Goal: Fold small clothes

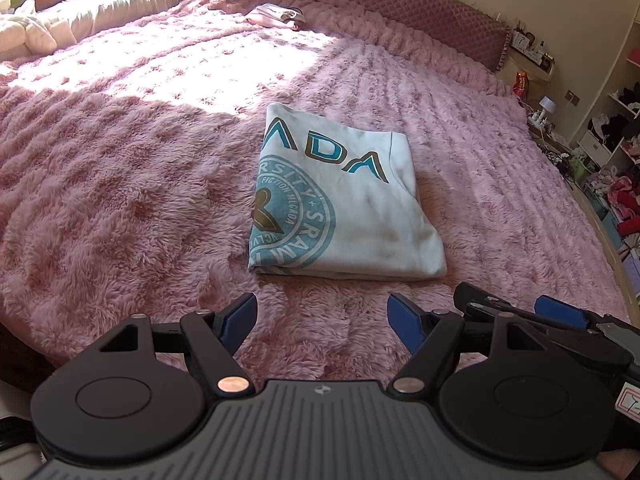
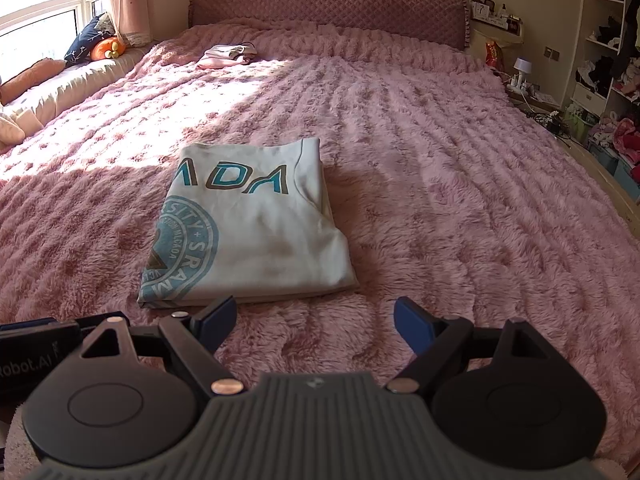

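A pale blue-white shirt [image 1: 360,208] with a teal round print lies folded into a flat rectangle on the fluffy pink bedspread [image 1: 120,184]. The same folded shirt [image 2: 260,232] shows in the right wrist view, slightly left of centre. My left gripper [image 1: 322,320] is open, just short of the shirt's near edge, nothing between its blue pads. My right gripper [image 2: 314,322] is open too, its left pad close to the shirt's near edge. In the left wrist view the right gripper [image 1: 508,312] sits beside mine at the lower right.
A small pile of folded pink and white clothes [image 2: 228,56] lies far up the bed near the quilted headboard [image 2: 328,8]. Cushions and soft toys [image 2: 96,46] line the window side on the left. Cluttered shelves and a bedside lamp [image 2: 522,70] stand right.
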`<action>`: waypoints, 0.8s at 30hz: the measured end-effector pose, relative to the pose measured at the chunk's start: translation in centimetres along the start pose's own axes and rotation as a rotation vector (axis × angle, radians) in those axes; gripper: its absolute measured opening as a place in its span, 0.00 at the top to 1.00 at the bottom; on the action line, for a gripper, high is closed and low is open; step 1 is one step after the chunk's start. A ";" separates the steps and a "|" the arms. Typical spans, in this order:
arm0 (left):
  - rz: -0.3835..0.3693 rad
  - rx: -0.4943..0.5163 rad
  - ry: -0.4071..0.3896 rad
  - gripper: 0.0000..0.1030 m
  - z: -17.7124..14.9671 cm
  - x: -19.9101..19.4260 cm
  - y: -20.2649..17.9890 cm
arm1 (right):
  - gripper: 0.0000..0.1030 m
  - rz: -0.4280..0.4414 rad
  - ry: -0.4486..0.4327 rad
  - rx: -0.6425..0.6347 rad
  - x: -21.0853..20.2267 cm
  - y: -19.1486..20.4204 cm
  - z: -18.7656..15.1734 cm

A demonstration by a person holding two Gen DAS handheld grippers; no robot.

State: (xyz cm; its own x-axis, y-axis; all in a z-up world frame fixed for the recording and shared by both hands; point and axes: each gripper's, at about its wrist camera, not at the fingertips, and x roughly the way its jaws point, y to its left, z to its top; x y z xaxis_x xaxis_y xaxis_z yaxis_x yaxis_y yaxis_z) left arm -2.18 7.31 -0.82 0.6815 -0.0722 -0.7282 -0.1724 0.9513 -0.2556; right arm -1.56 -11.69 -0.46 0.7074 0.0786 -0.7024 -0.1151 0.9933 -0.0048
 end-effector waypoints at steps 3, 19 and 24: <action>0.003 0.001 0.001 0.16 0.1 0.0 0.0 | 0.21 0.002 0.000 0.005 0.0 0.0 0.0; 0.039 0.027 0.011 0.16 0.2 0.1 -0.5 | 0.21 -0.004 0.009 0.009 0.4 -0.5 -0.1; 0.058 0.045 0.007 0.16 0.2 0.2 -0.8 | 0.21 -0.005 0.014 0.006 0.6 -0.4 -0.2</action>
State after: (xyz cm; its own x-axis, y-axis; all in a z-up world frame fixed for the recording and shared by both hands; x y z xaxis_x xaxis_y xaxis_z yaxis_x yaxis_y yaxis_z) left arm -1.78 6.62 -0.61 0.6659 -0.0187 -0.7458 -0.1791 0.9665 -0.1841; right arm -1.26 -12.08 -1.01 0.6983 0.0722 -0.7122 -0.1069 0.9943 -0.0040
